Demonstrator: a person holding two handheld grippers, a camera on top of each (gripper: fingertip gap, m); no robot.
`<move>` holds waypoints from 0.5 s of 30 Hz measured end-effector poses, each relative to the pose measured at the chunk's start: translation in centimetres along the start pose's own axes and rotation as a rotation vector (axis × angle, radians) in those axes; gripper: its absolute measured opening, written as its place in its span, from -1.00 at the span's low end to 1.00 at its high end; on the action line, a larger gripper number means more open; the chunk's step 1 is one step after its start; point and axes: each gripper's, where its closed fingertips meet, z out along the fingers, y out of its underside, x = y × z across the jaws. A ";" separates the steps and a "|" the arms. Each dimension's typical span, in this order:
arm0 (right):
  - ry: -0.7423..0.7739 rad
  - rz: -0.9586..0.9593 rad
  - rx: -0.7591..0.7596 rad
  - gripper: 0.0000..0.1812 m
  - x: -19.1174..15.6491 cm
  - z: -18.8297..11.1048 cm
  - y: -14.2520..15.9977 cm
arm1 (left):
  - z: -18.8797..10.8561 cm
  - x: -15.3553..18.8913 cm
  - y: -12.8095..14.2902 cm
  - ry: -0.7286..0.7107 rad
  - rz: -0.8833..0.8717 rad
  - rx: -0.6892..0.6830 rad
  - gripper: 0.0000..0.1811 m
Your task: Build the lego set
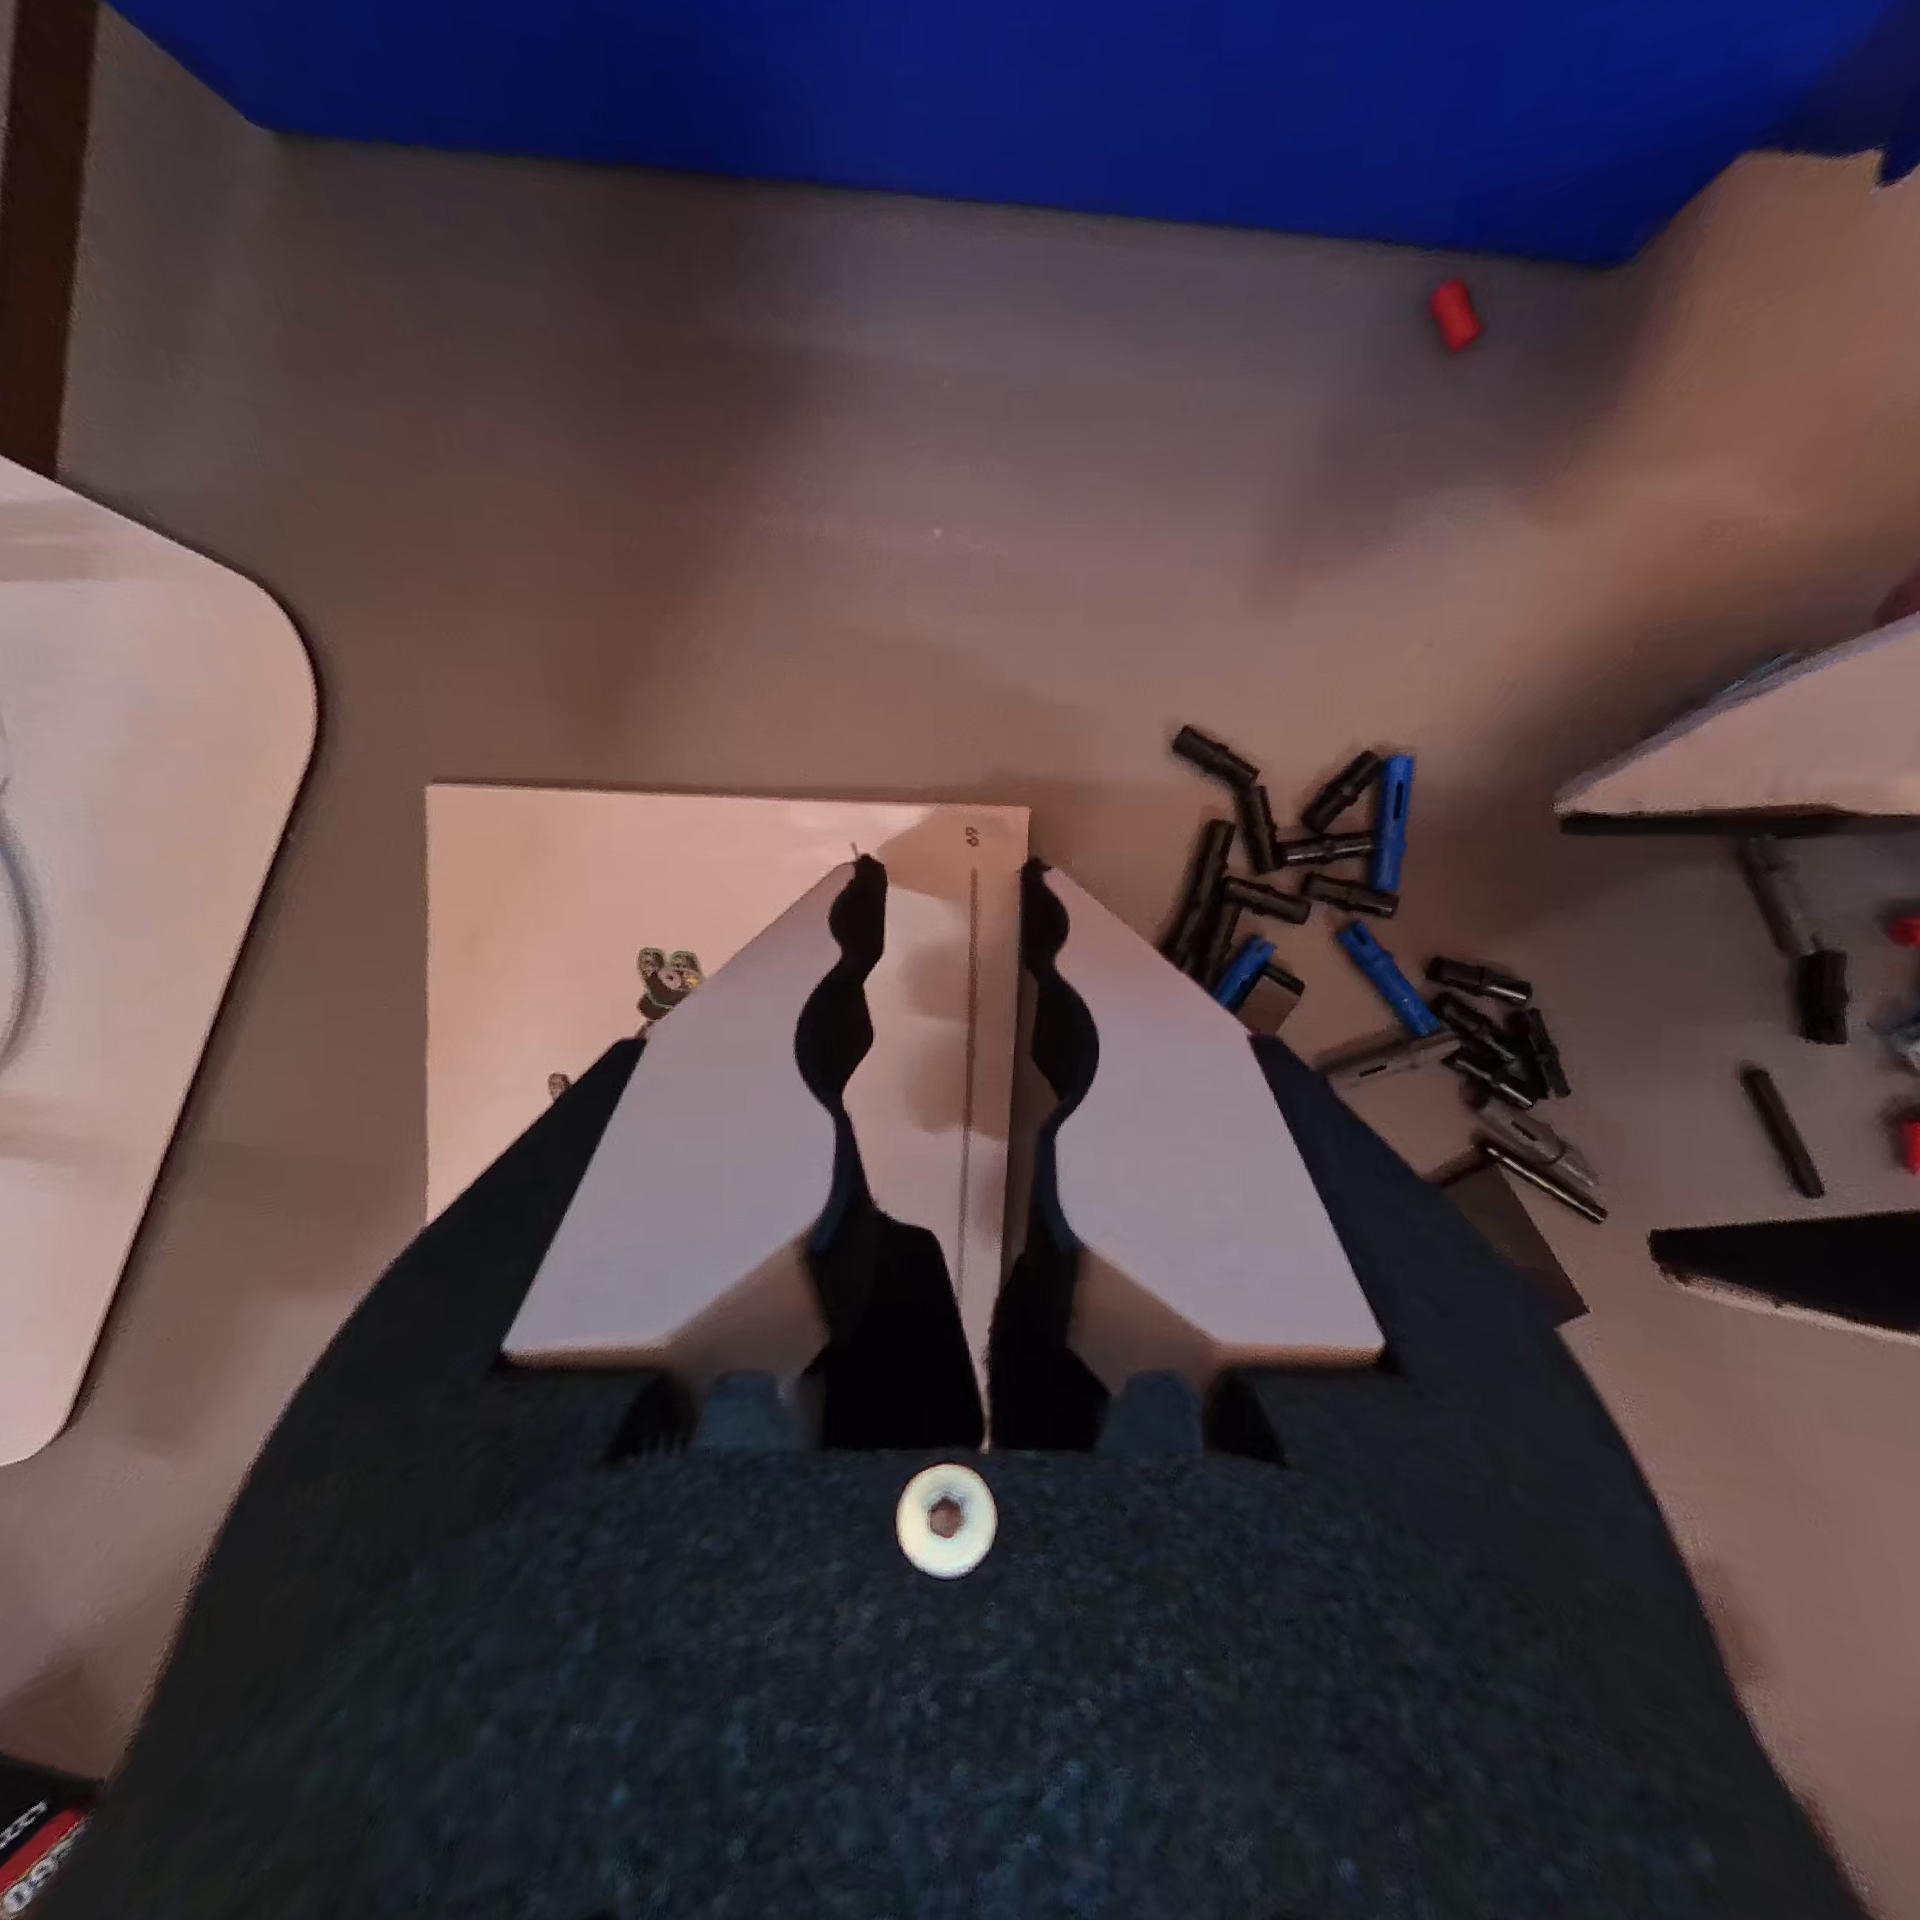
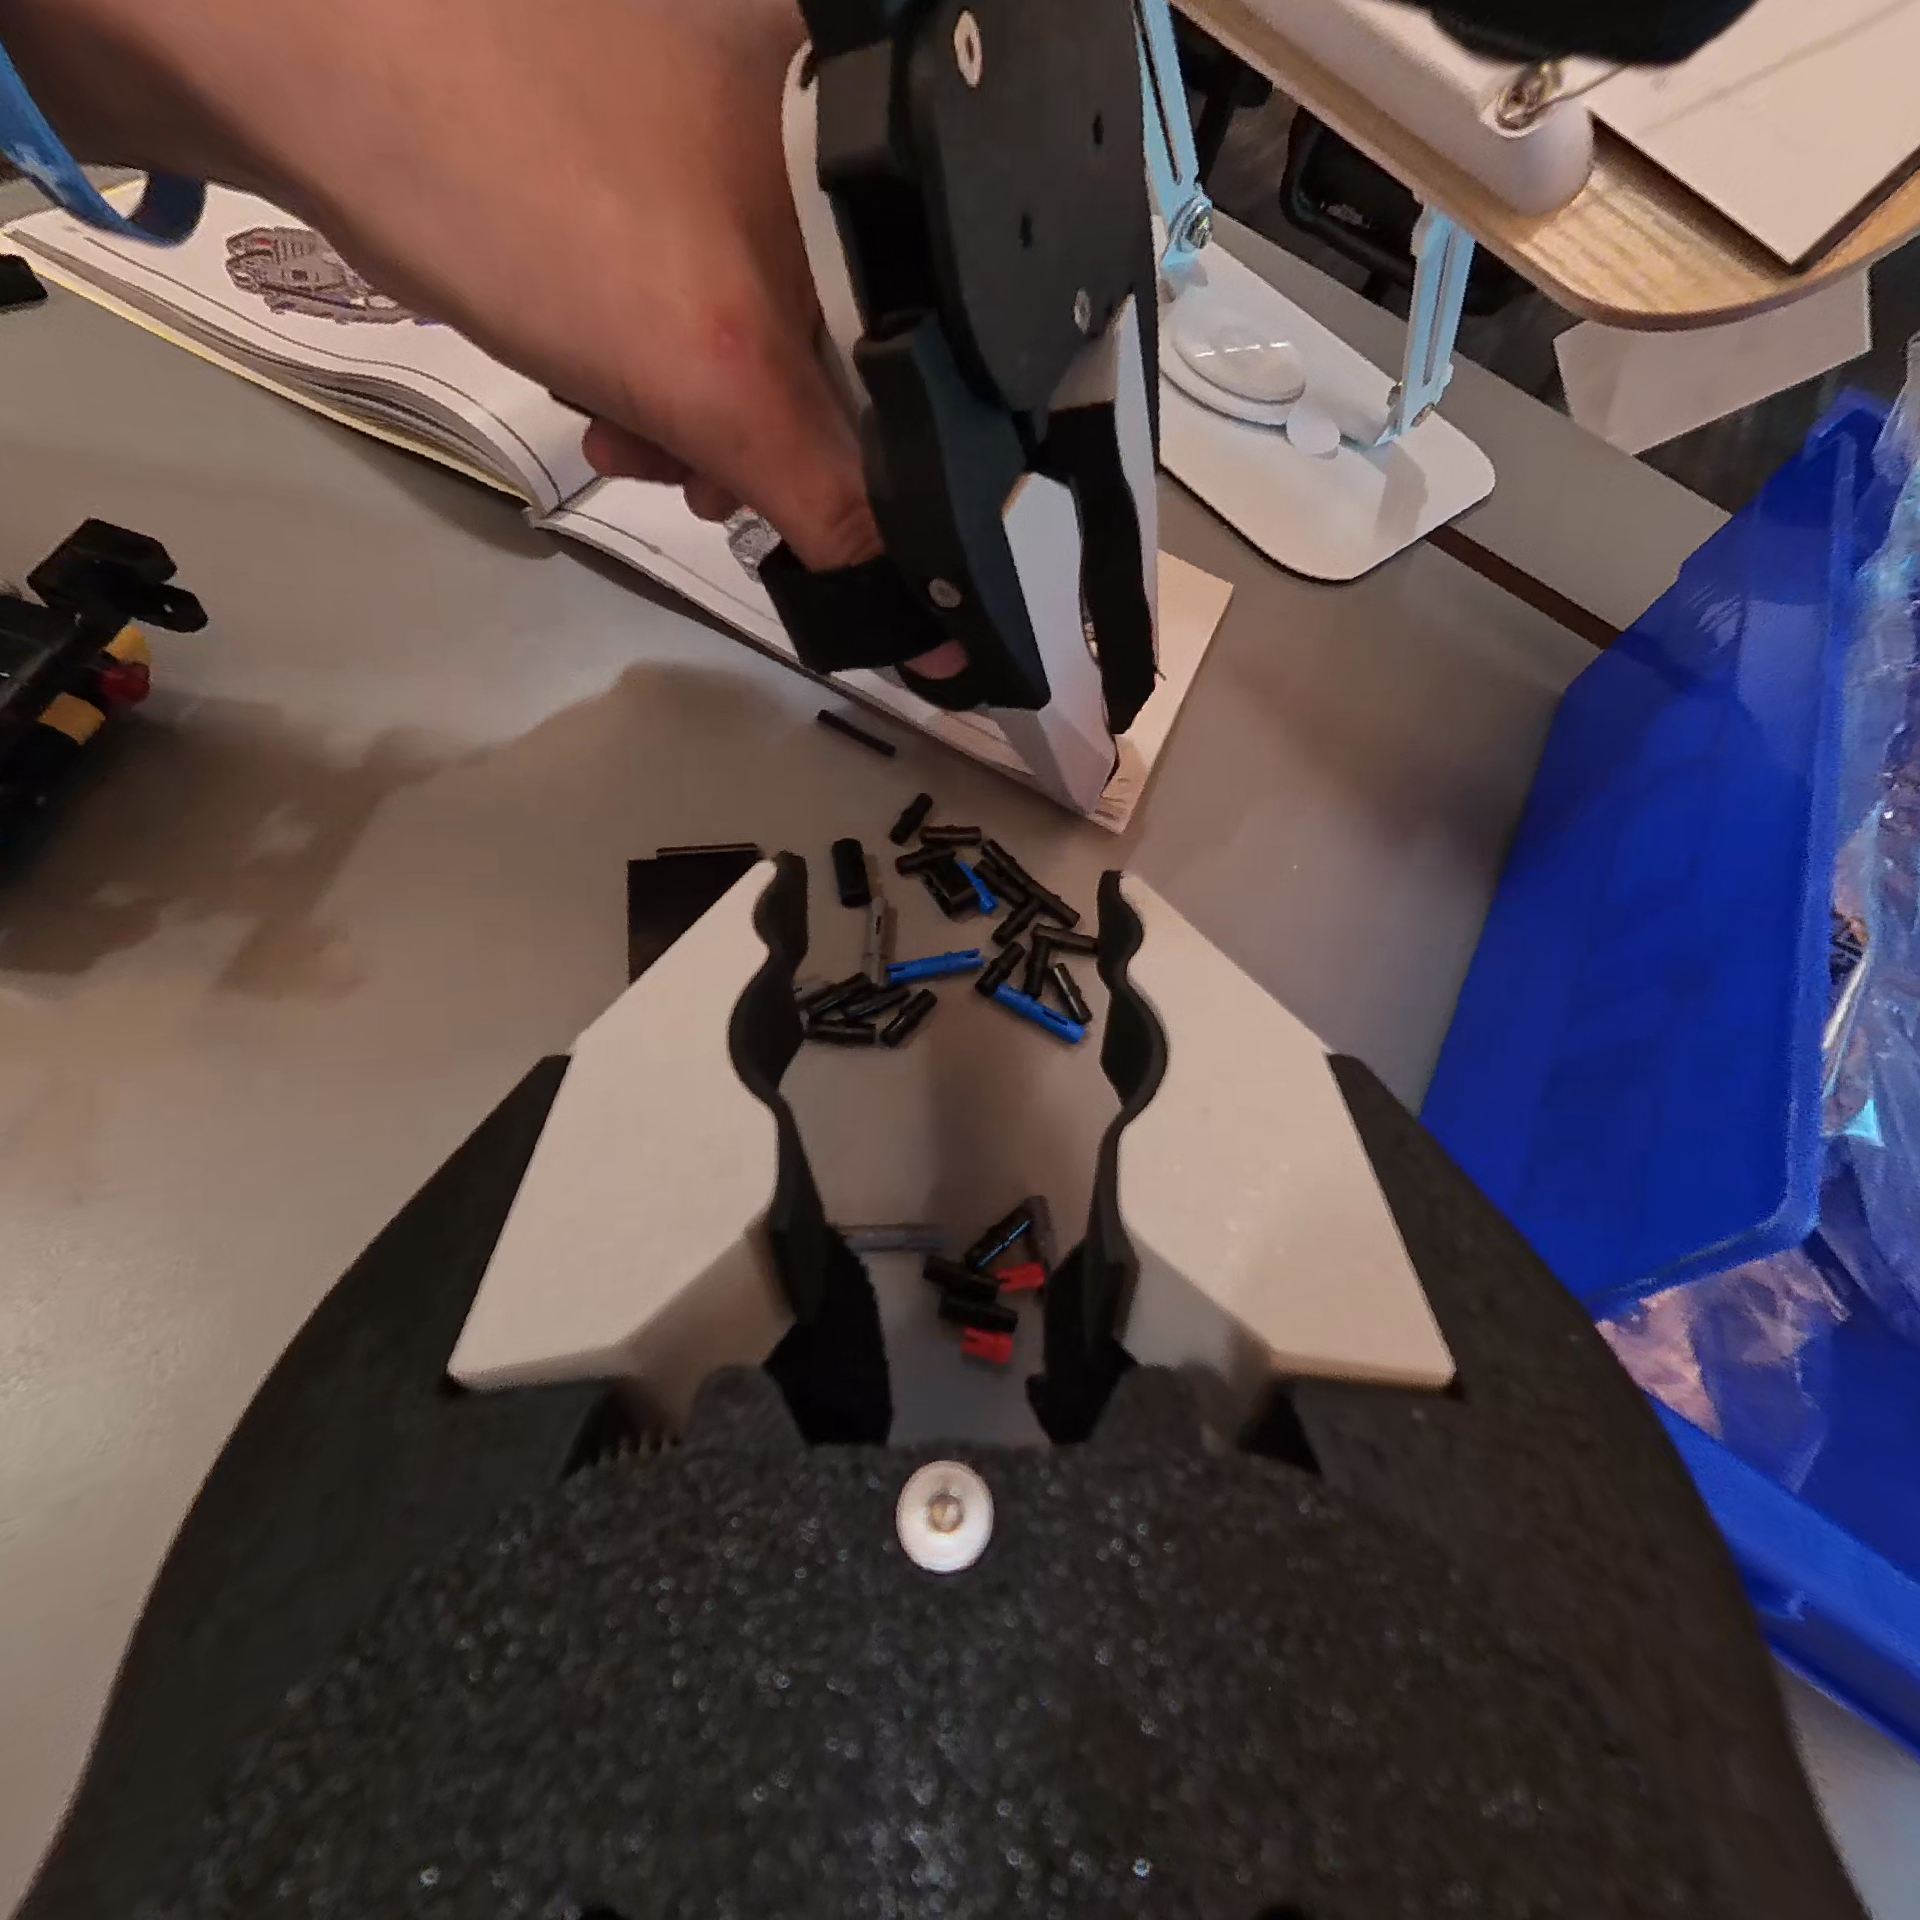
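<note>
Left hand-held gripper (image 1: 951, 868): jaws a little apart and empty, tips poised over the corner of the open instruction booklet (image 1: 623, 894) — in the right wrist view the tips appear to touch or nearly touch the page corner. Right hand-held gripper (image 2: 951, 883): jaws spread wide, gripping nothing, hovering over a scatter of loose black and blue pins (image 2: 966, 945) on the grey counter (image 2: 312, 1039); a smaller cluster of black and red pins (image 2: 987, 1288) lies nearer its base. A partly built black-and-yellow model (image 2: 73, 655) sits well apart at the left edge, touched by neither gripper. A blue bin (image 2: 1683, 935) holding clear plastic bags stands to the right; a single red piece (image 1: 1455, 312) lies far off near the bin. Judged progress — some assembly exists, yet many pins remain loose and bags are still in the bin, so most of the build seems left; the present step looks like consulting or turning the booklet before picking a pin.
</note>
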 end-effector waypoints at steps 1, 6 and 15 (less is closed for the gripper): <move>0.000 -0.005 -0.002 -0.39 -0.1 0.0 0.0 | -0.2 0.2 0.0 0.012 -0.003 0.007 -0.80; -0.001 -0.015 -0.012 -0.39 -0.2 0.1 0.2 | -0.9 0.0 -0.4 0.031 -0.018 0.038 -1.00; -0.043 0.055 -0.028 -0.40 -0.2 1.3 0.2 | -4.3 -0.6 -1.3 0.128 -0.162 0.223 -1.00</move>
